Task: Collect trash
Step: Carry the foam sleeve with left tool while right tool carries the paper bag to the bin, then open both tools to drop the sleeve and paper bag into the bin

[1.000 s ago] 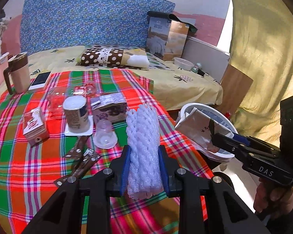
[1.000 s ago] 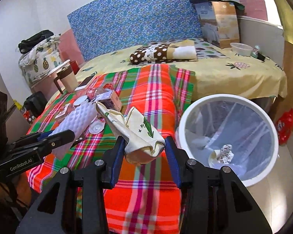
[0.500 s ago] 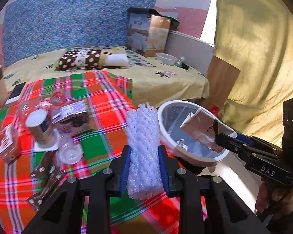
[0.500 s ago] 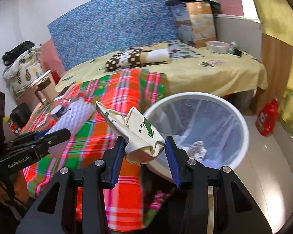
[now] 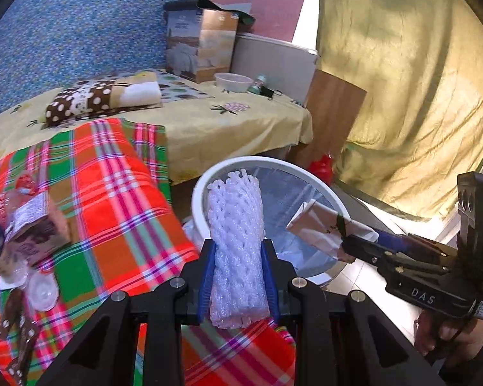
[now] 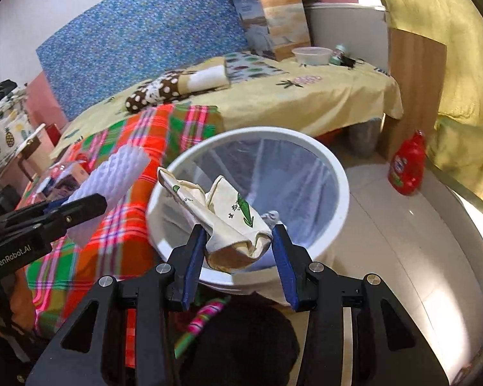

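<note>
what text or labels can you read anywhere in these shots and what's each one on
"DAS": white letters on the body of the right tool, seen in the left wrist view.
"GenRobot.AI": white letters on the body of the left tool, seen in the right wrist view.
Crumpled paper wrapper held by the right tool: green and black print, too small to read.
Carton on the plaid cloth: label blurred.
Red bottle: label unreadable.

Left gripper (image 5: 238,276) fingers (image 5: 206,273) clamp white foam net (image 5: 236,244) before the bin (image 5: 209,189).
</note>
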Motion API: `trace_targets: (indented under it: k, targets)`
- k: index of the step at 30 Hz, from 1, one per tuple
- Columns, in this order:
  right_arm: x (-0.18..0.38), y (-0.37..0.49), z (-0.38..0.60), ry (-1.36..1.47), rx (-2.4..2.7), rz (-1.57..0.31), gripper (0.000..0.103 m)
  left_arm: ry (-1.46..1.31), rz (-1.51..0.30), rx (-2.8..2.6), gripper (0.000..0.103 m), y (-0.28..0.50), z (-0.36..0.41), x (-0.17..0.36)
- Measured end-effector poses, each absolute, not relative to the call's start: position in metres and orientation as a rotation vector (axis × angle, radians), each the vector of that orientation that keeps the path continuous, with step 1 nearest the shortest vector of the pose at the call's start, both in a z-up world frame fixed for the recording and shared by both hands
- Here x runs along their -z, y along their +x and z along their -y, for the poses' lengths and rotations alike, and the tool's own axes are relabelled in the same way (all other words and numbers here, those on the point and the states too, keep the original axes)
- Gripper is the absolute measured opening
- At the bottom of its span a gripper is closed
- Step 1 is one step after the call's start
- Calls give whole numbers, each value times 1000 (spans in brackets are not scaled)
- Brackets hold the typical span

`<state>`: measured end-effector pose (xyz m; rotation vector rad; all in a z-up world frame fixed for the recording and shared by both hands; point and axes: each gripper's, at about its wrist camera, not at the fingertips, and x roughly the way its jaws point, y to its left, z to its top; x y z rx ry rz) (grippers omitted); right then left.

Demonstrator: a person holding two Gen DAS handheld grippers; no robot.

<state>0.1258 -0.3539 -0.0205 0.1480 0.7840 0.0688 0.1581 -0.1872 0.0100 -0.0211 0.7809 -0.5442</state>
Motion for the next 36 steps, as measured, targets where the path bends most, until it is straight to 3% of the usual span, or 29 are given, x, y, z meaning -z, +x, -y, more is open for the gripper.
trace_targets:
  k: [10, 14, 17, 36]
  targets:
    - [29, 136, 362, 124, -57, -820, 46, 1, -826, 581, 29, 177, 212, 9]
    - [32, 137, 363, 110, -54, -826, 47, -1, -828, 586, 37, 183, 218, 11]
    - [31, 138, 364, 112, -57, -826, 54, -7, -826, 589, 43, 185, 219, 12]
    - [9, 124, 342, 115, -109, -728, 54, -31, -763, 516, 43, 165, 186, -8]
